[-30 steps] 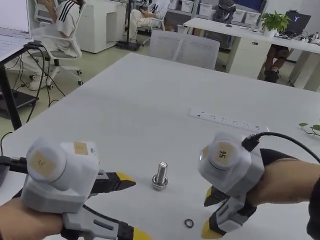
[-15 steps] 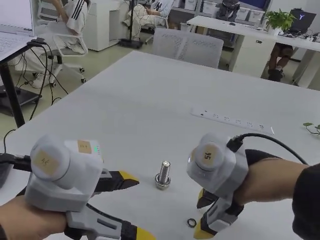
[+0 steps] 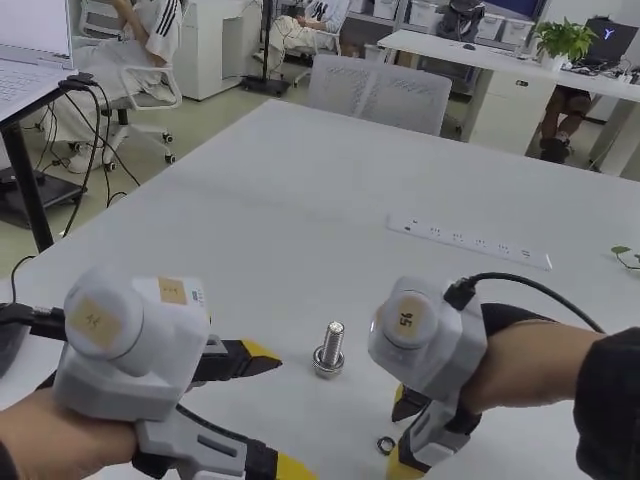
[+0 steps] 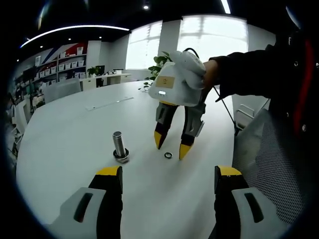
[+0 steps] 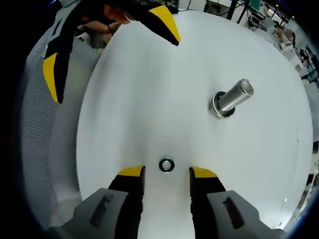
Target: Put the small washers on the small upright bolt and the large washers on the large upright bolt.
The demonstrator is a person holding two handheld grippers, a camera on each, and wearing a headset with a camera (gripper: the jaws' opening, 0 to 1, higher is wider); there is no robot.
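Over the last second the right tool [image 3: 403,432] had drawn in toward the bolt [image 3: 330,348] and down over the washer [image 3: 386,444], so the gap between its body and the bolt had narrowed. The left tool [image 3: 280,410] kept much the same place at the near left of the tabletop [image 3: 300,200]. The right tool's jaws were spread and pinched nothing. In the right gripper view the washer lay flat on the tabletop just off their yellow tips, in line with the gap between them. The left tool's jaws were spread wide and held nothing, pointing across toward the bolt and the right tool. The bolt stood upright on its head, apart from the washer and between the two tools. Farther back a white power strip [image 3: 470,243] lay on the tabletop, and a grey chair [image 3: 372,95] stood at the far edge.
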